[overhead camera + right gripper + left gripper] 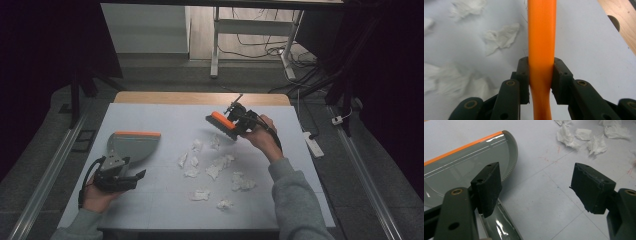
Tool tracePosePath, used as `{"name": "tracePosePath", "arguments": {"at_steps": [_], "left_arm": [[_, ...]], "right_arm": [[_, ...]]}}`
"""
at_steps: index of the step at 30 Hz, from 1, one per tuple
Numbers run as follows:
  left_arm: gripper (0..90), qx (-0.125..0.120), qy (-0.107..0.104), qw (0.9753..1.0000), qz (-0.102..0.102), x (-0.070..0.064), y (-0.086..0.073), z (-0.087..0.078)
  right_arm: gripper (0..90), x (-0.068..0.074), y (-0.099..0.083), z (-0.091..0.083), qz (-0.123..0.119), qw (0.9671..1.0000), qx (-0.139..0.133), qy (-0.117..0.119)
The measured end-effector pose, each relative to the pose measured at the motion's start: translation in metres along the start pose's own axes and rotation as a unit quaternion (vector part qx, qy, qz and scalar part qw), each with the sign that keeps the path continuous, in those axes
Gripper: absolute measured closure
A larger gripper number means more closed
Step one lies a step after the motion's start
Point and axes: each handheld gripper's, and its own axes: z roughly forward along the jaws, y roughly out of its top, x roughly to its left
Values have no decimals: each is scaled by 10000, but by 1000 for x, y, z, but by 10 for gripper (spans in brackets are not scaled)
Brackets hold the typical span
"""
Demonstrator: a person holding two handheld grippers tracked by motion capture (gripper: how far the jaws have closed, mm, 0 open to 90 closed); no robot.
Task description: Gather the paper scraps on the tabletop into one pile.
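Note:
A grey dustpan [131, 145] with an orange lip lies at the table's left, and the same dustpan [466, 167] sits under my left gripper's near jaw. My left gripper [121, 176] rests just in front of the pan, and in its own view the left gripper [536, 187] stands open with bare table between the jaws. My right gripper [239, 122] is held above the table's far middle, shut on an orange hand brush [222, 123] with dark bristles. The brush handle [541, 40] runs straight up between the right gripper [541, 80] jaws. Several crumpled white paper scraps [214, 169] litter the centre.
The light blue table top [165, 120] has a wooden far edge [200, 98]. Paper scraps [584, 137] lie beyond the left gripper; more scraps [501, 37] lie left of the brush. A white power strip [313, 144] lies on the floor at right, desk legs and cables behind.

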Motion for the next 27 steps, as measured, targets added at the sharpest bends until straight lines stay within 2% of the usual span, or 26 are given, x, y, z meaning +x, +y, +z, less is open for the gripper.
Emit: {"name": "tracePosePath", "arguments": {"at_steps": [3, 6, 10, 13, 17, 21, 23, 27], "left_arm": [[258, -1, -8, 10000, -11, 1, -1, 1], [259, 21, -15, 10000, -19, 2, -1, 2], [260, -4, -13, 10000, -16, 2, -1, 1], [260, -18, -14, 10000, -6, 1, -1, 0], [260, -13, -19, 10000, 7, 1, 0, 0], [260, -14, -9, 10000, 12, 0, 0, 0], [260, -14, -8, 10000, 12, 0, 0, 0], [260, -15, -3, 10000, 1, 0, 1, 1]], "right_arm": [[700, 2, 7, 11, -243, 9996, 137, 100], [701, 10, 11, 14, -463, 9986, 175, 202], [701, 26, 11, 10, -771, 9963, 373, 101], [702, 36, 5, 4, -1053, 9933, 410, 260], [702, 46, -9, -7, -1206, 9906, 366, 540], [701, 50, -24, -17, -1157, 9898, 255, 793], [701, 50, -30, -24, -1028, 9919, 115, 731], [700, 39, -34, -35, -707, 9948, -294, 673]]}}
